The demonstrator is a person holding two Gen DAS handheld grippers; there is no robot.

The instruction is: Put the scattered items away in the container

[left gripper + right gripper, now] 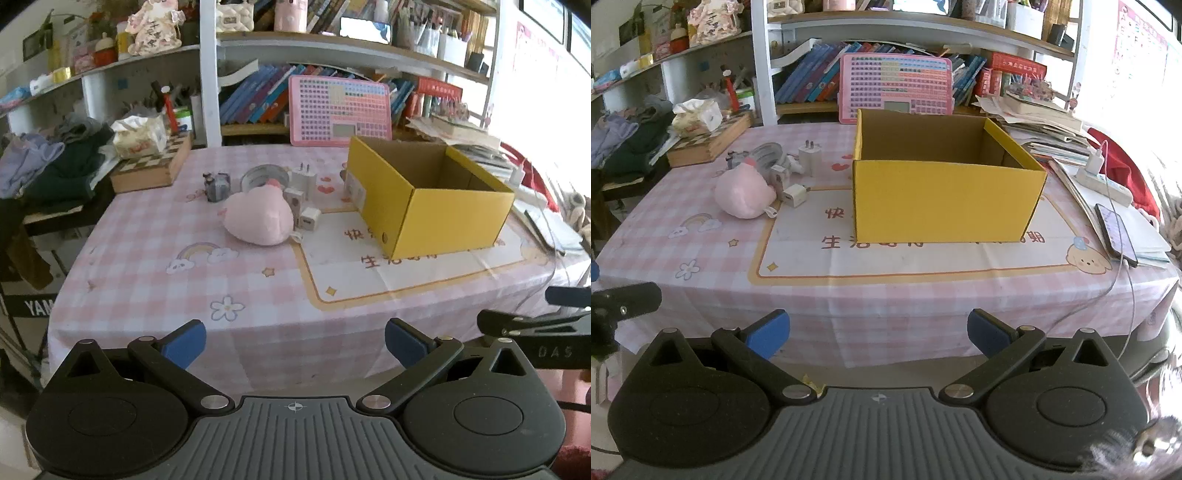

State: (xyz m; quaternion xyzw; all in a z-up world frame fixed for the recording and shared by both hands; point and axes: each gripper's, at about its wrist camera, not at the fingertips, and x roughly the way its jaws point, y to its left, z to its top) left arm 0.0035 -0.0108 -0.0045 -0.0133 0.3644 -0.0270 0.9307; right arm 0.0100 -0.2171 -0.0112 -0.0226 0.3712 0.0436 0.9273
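A chessboard box (149, 166) is lying at the table's (147, 280) far left corner. Toward the middle, a pink plush (258, 218) is sitting among white chargers (309, 218) and a tape roll (264, 175). Right of them, the yellow box (439, 218) is standing open. Near the front edge, the left gripper (295, 345) and right gripper (879, 332) are both hovering spread wide, gripping nothing

Matt cardboard box (942, 199), fuzzy plush toy (744, 194)
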